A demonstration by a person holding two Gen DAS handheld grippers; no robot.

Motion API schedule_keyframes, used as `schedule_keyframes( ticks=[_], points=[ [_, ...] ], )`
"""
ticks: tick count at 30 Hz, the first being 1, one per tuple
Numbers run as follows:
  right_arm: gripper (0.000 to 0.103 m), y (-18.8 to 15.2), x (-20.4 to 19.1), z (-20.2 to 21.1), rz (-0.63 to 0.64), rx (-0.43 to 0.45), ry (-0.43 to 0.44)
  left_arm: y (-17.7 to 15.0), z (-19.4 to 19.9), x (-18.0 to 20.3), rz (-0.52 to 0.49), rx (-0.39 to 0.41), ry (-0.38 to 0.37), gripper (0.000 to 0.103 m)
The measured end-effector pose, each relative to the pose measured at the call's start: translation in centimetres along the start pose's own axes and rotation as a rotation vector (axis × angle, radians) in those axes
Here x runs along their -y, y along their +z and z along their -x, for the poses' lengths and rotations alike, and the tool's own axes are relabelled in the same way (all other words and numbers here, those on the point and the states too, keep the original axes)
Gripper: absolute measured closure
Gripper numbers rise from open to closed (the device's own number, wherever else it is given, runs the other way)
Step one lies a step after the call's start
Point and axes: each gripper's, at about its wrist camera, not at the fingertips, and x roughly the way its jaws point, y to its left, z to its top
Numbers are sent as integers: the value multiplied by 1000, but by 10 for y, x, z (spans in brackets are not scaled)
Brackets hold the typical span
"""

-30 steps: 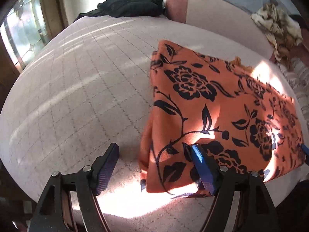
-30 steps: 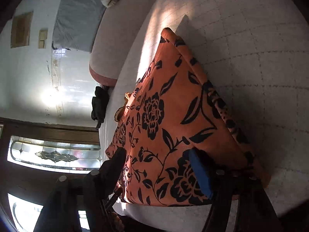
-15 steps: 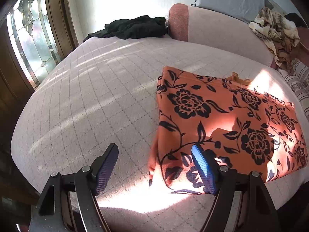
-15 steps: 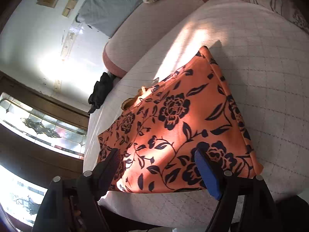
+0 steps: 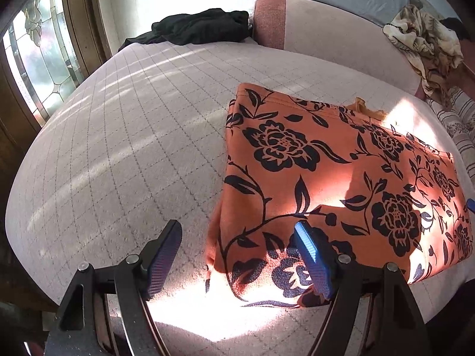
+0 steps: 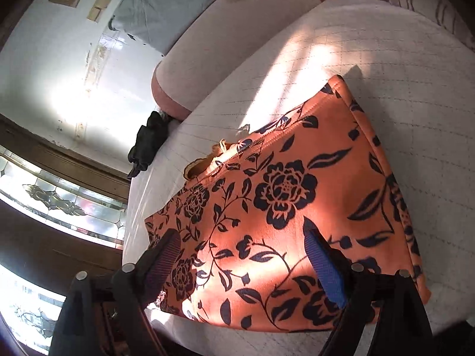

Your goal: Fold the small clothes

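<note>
An orange cloth with black flowers (image 5: 341, 178) lies folded flat on the pale quilted cushion (image 5: 133, 148). It also shows in the right wrist view (image 6: 282, 207). My left gripper (image 5: 237, 255) is open and empty, above the cloth's near left corner. My right gripper (image 6: 246, 264) is open and empty, above the cloth's near edge. A blue tip of the right gripper (image 5: 470, 203) shows at the far right of the left wrist view.
A black garment (image 5: 199, 26) lies at the far end of the cushion, and it shows in the right wrist view (image 6: 148, 142). A pink backrest (image 5: 326, 35) carries a crumpled patterned cloth (image 5: 424, 44). A stained-glass window (image 5: 38, 59) is at the left.
Both grippers have drawn back and up from the cloth, so more of the cushion and room shows. The cloth lies still, and both grippers stay open.
</note>
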Motion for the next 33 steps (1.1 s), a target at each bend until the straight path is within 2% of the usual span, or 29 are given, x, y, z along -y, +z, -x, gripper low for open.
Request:
schedule_keyframes(
  ticks=[2, 4, 6, 9, 12, 13, 14, 15, 17, 19, 21, 23, 24, 26, 28, 33],
  points=[
    [15, 10, 6, -17, 4, -10, -17, -1, -4, -2, 5, -11, 4, 25],
    [15, 16, 31, -36, -79, -54, -87, -1, -9, -5, 14, -25, 3, 25],
    [14, 22, 27, -33, -112, -27, -69, -1, -12, -8, 21, -28, 10, 25],
    [14, 36, -1, -30, -60, -14, 1, -1, -17, -12, 38, -39, -3, 24],
    [14, 53, -8, -41, -19, 8, 8, -1, -20, -14, 48, -40, -12, 24],
    [14, 59, 0, -52, -28, -2, -27, -1, -20, -14, 47, -40, -12, 24],
    [14, 64, 15, -65, -58, -35, -99, -1, -20, -14, 46, -41, -12, 24],
    [14, 67, 30, -75, -118, -70, -104, -1, -20, -14, 44, -41, -11, 24],
    [13, 72, 21, -67, -133, -31, -72, -2, -20, -15, 44, -37, -15, 24],
    [13, 76, 1, -60, -57, -6, -19, -1, -22, -15, 46, -38, -13, 23],
    [13, 80, -3, -59, -23, 41, -69, -1, -22, -15, 40, -35, -9, 23],
    [11, 88, 24, -76, -70, 2, -143, -1, -22, -14, 44, -36, -11, 23],
    [11, 89, 38, -80, -117, -8, -130, -1, -22, -14, 45, -37, -8, 23],
    [11, 87, 28, -61, -143, 47, -92, -2, -21, -14, 43, -34, -7, 23],
    [11, 77, 5, -41, -67, 67, -62, -2, -20, -13, 51, -38, -3, 23],
    [11, 15, -19, 11, 25, 72, -28, -3, -7, -5, 22, -15, 0, 23]
  ],
)
